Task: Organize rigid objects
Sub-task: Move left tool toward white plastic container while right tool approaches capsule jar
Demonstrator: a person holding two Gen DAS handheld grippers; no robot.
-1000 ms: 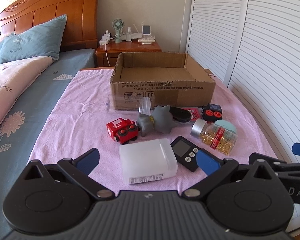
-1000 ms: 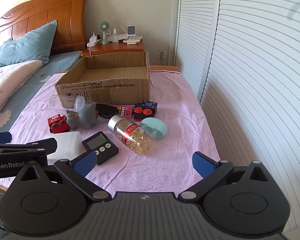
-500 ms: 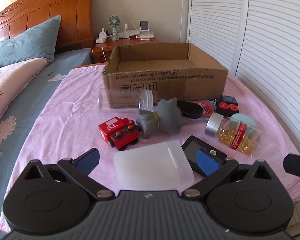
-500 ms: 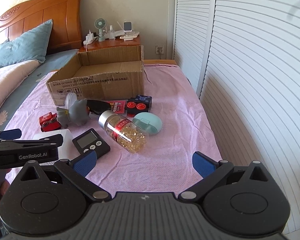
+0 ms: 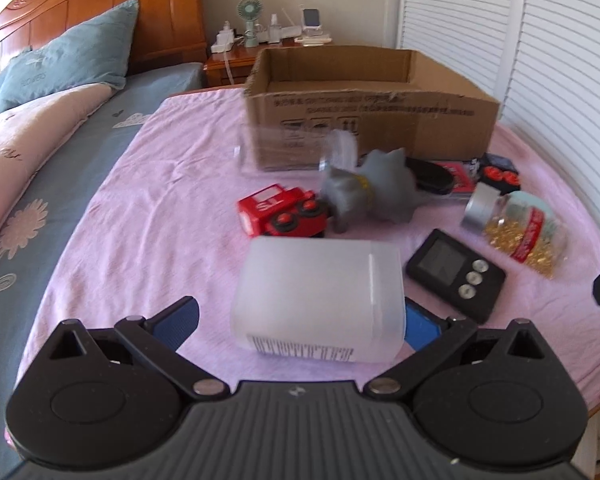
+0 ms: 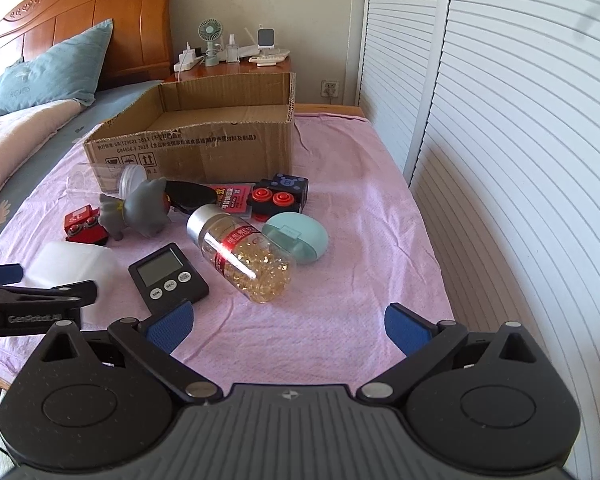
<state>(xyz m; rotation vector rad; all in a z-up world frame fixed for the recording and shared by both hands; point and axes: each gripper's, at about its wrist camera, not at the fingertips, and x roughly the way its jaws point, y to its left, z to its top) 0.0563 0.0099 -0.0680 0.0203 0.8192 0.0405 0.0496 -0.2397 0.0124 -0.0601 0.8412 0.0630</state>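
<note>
Pink bedcloth [image 6: 340, 320] carries a bare cardboard box [image 6: 204, 148], both grippers released, left gripper [image 5: 300, 320] straddling a frosted container [image 5: 320, 296].

Pink-clothed worktop [image 6: 340, 320] bearing a cardboard box [image 6: 204, 148]; before the box, capsule bottle [image 6: 244, 252], digital timer [image 6: 168, 276], frosted container [image 5: 320, 300], red toy train [image 5: 280, 216], grey figurine [image 5: 368, 196], teal case [image 6: 298, 238].

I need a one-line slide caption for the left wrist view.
Open left gripper straddles a frosted plastic box on pink cloth, cardboard box beyond.
</note>
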